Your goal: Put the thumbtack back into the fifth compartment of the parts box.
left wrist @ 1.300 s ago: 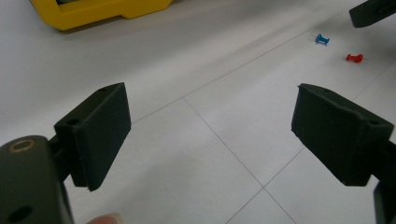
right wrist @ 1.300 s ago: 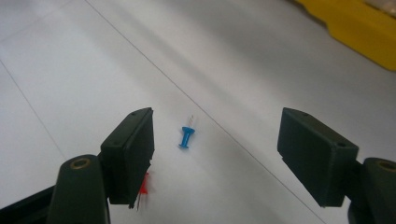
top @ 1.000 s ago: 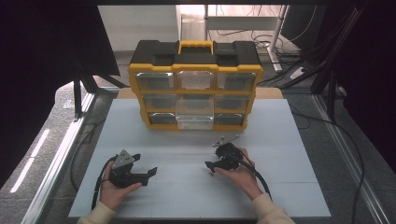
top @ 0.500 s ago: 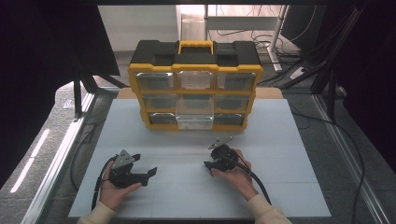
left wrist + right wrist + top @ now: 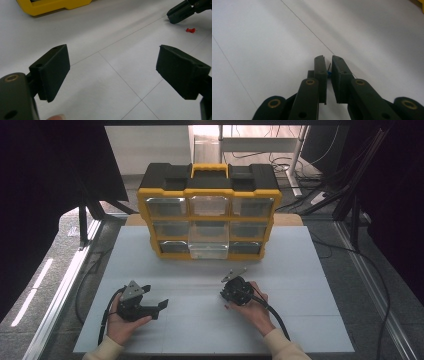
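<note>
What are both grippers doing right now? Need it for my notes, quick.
Left gripper: open, nothing between its jaws.
Right gripper: jaws have just been closing, now shut on a small blue pin.

Two grippers, one yellow organizer point(image 5: 209, 215) with nine drawers, one red pushpin point(image 5: 190, 30), one blue pushpin point(image 5: 328, 73).

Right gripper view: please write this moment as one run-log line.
right gripper: jaws just closed, shut on blue pushpin | left gripper: open, empty | red pushpin: on table
</note>
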`<state>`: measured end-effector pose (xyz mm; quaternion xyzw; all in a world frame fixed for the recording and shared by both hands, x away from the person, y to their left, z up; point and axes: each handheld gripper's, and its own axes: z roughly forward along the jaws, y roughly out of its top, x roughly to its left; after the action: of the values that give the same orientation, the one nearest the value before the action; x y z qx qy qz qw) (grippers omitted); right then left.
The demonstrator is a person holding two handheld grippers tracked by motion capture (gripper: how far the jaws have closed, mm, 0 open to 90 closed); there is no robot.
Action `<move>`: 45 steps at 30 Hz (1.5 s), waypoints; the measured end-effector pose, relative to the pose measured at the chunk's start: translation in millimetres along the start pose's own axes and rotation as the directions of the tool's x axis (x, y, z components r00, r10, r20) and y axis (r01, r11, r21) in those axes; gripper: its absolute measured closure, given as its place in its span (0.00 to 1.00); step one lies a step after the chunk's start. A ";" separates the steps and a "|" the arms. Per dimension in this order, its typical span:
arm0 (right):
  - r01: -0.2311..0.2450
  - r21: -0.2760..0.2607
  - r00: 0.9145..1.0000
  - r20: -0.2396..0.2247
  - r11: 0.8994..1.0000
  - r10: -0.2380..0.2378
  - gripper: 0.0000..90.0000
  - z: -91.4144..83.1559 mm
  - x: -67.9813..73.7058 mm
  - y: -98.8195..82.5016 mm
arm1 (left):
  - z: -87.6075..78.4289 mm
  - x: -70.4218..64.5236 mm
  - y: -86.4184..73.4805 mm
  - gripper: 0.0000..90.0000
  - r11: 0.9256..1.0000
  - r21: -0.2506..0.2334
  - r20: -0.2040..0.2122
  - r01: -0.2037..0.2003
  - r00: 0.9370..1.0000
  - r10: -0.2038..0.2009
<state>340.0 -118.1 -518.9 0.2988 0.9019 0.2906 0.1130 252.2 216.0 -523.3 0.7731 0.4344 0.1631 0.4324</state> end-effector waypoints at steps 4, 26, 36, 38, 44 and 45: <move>-0.010 -0.008 1.000 -0.012 1.000 0.010 0.92 -0.3 -1.6 -1.1 | -0.1 0.4 -0.1 0.13 1.000 -0.001 0.000 0.001 1.000 -0.001; -0.090 -0.156 0.993 -0.087 0.984 0.077 0.92 -38.3 -18.2 -4.0 | -1.1 0.6 0.3 0.13 1.000 -0.003 0.000 0.003 1.000 -0.003; -0.120 -0.231 0.989 -0.113 0.965 0.095 0.92 -65.8 -25.3 -2.2 | -1.2 0.9 0.4 0.13 1.000 -0.003 0.001 0.003 1.000 -0.003; -0.123 -0.249 0.989 -0.114 0.961 0.097 0.92 -70.8 -26.3 -1.2 | -1.3 0.9 0.4 0.13 1.000 -0.003 0.001 0.003 1.000 -0.003; -0.131 -0.294 0.987 -0.124 0.947 0.099 0.92 -86.0 -26.9 3.2 | -1.3 0.8 0.5 0.13 1.000 -0.004 0.000 0.004 1.000 -0.004; -0.132 -0.304 0.988 -0.122 0.944 0.099 0.92 -88.8 -26.8 4.2 | -1.3 0.8 0.5 0.13 1.000 -0.003 0.000 0.003 1.000 -0.003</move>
<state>329.7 -172.1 -444.0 0.3138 0.8306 0.4503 0.0936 252.2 217.3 -522.2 0.7716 0.4355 0.1631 0.4340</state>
